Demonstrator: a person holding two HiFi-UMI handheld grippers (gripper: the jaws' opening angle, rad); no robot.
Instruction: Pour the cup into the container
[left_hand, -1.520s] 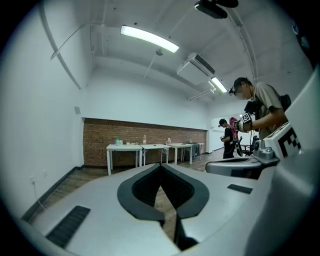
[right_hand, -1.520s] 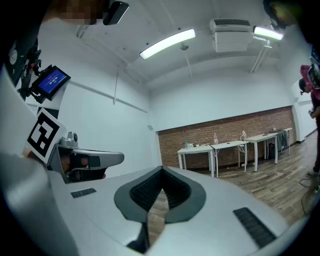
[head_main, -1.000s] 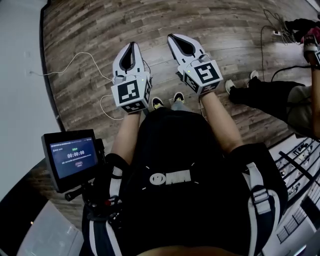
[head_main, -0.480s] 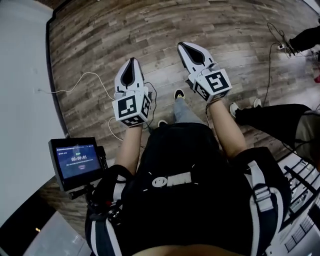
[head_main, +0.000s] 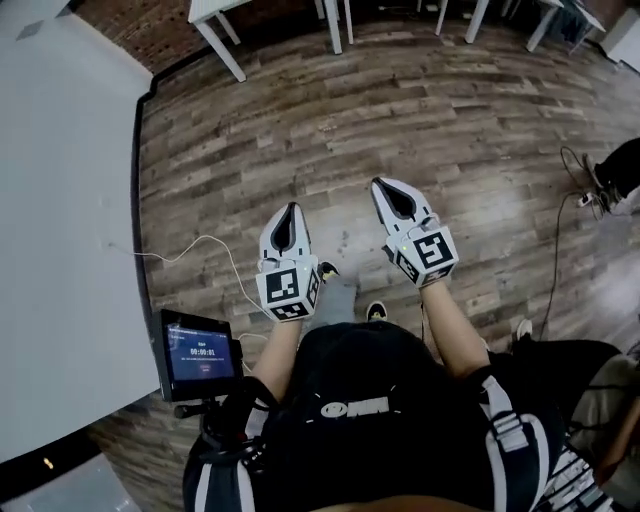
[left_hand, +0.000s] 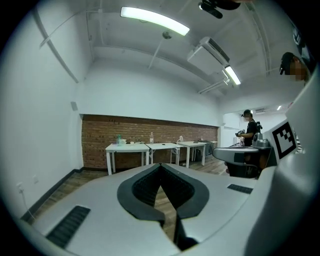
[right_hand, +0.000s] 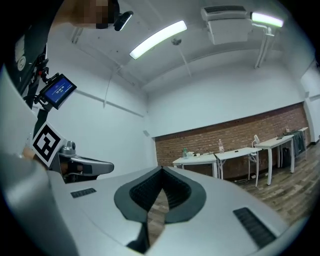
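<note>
Wood floor (head_main: 450, 120) fills the head view, white wall (head_main: 60, 200) at left. White tables (left_hand: 150, 147) stand along a brick wall (left_hand: 95, 142) far ahead; small items (left_hand: 119, 140) on them are too small to tell cup or container. Left gripper (head_main: 289, 210) and right gripper (head_main: 384, 186) are held side by side over the floor, both with jaws pressed together, nothing between. Small screen (head_main: 199, 353) sits at the person's left hip.
</note>
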